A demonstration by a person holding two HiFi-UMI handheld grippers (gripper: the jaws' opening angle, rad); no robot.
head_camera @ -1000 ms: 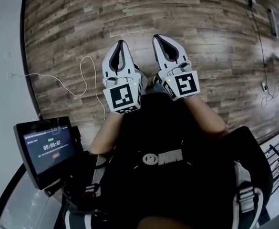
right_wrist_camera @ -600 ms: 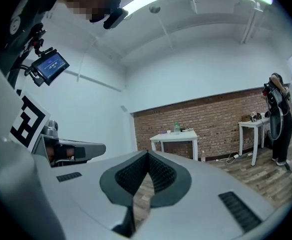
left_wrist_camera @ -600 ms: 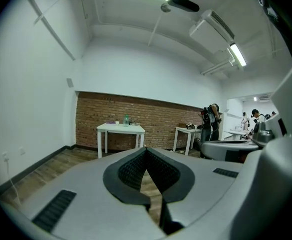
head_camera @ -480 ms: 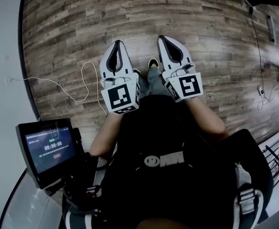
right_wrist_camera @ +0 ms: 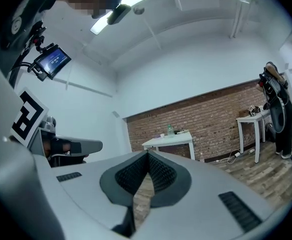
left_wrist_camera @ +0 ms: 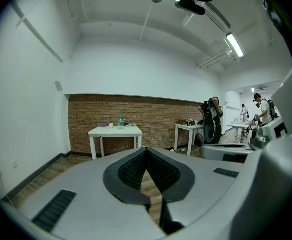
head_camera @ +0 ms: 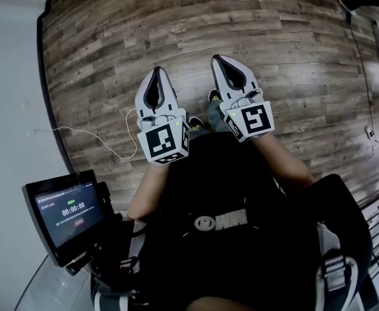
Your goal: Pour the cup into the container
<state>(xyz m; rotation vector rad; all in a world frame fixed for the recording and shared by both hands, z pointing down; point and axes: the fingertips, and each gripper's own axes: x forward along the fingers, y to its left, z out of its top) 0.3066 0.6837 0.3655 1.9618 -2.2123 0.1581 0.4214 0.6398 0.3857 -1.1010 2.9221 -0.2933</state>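
Both tools were out front and nothing was in either. The left gripper [head_camera: 157, 72] was clamped tip to tip on air, and the right gripper [head_camera: 219, 59], at its three o'clock, was closed and empty too. Both hung over bare wood floor [head_camera: 293, 57].

The target was well apart from them. In the left gripper view a white table [left_wrist_camera: 128, 130] stood against the brick wall [left_wrist_camera: 86, 114] at eleven o'clock from the jaw tips. On it was a small pale item, likely the cup [left_wrist_camera: 111, 125]. A greenish bottle [left_wrist_camera: 121, 121] stood just beside that, at its two o'clock. What the cup should be poured into could not be picked out at that range.

As for trouble, a white cable [head_camera: 92, 138] lay looped on the floor at nine o'clock of the left gripper. A careless stride that way could snag it. A second table [left_wrist_camera: 185, 129] and a person with a backpack [left_wrist_camera: 213, 119] stood at two o'clock, so drifting that way risked a bump. At the table, jaws arriving shut would shove the cup rather than take it. A filled cup knocked like that would spill before any pouring.

The cup appeared to stand upright with its long axis vertical and its mouth at twelve o'clock. At that size it was a judgement only. Whether it had a handle, or which way one faced, could not be told.
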